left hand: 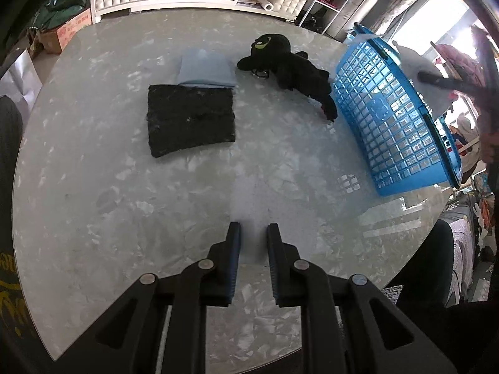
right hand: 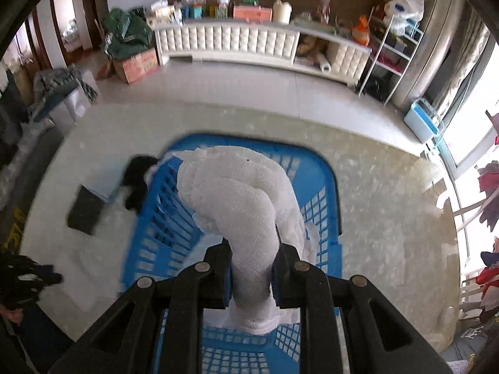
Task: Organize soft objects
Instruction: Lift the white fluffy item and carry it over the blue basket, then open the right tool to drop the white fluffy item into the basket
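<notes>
Blue lattice basket (right hand: 315, 187), plastic, standing on the pale marbled table (left hand: 124, 218); a white textured cloth (right hand: 237, 199) hangs bunched over its open interior, and whether further contents lie beneath cannot be told. Right gripper (right hand: 252, 268): jaws pinching the cloth's narrow end. Left gripper (left hand: 253, 240): jaws drawn close together with only a narrow gap, nothing between them, above bare tabletop. On the table beside the basket: black plush toy (left hand: 287, 65) with yellow-green eye marking, touching the basket wall; folded light-blue cloth (left hand: 205, 68); folded dark fuzzy cloth (left hand: 191, 118) just before it. Cardboard box (right hand: 135, 64) on the floor, red printing, illegible.
</notes>
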A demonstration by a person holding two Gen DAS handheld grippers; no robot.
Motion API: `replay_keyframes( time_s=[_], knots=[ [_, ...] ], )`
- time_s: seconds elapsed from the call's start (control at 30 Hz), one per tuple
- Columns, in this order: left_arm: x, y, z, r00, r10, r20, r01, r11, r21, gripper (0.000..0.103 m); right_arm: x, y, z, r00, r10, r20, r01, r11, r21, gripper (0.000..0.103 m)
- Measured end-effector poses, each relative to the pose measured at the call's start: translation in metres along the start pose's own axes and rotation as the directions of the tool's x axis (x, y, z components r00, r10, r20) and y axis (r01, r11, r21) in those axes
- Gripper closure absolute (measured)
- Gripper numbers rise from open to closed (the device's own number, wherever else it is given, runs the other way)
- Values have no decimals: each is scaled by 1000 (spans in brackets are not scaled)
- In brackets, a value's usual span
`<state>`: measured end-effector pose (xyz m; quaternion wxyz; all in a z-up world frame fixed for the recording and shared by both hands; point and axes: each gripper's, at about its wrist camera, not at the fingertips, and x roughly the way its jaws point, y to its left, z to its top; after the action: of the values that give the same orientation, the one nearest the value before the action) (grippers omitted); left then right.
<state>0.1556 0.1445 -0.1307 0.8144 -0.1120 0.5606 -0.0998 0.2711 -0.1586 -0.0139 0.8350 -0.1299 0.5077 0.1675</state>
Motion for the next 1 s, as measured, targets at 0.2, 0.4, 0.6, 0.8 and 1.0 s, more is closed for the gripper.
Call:
replay_keyframes(
  time_s=[0.2, 0.4, 0.6, 0.8, 1.0],
  knots=[
    [0, 5, -1, 1000, 5, 1, -5, 1000, -15, 87, 46, 3, -9, 991, -15, -131, 17, 1000, 18, 85],
    [-5, 5, 0, 1000, 9, 9, -9, 1000, -20, 87, 64, 11, -15, 982, -14, -190, 13, 1000, -10, 85],
    [-13, 5, 0, 1000, 5, 27, -4, 1000, -22, 88, 67, 20, -15, 977, -35, -209, 28, 999, -35, 82],
    [-25, -3, 3, 999, 0, 47, 0, 1000, -5, 88, 47, 26, -16, 983, -32, -182, 24, 999, -45, 44],
    [-38, -17, 8, 997, 2, 71, -3, 1000, 15, 88, 4, 38, -24, 995, -40, -89, 34, 997, -71, 7]
  ],
)
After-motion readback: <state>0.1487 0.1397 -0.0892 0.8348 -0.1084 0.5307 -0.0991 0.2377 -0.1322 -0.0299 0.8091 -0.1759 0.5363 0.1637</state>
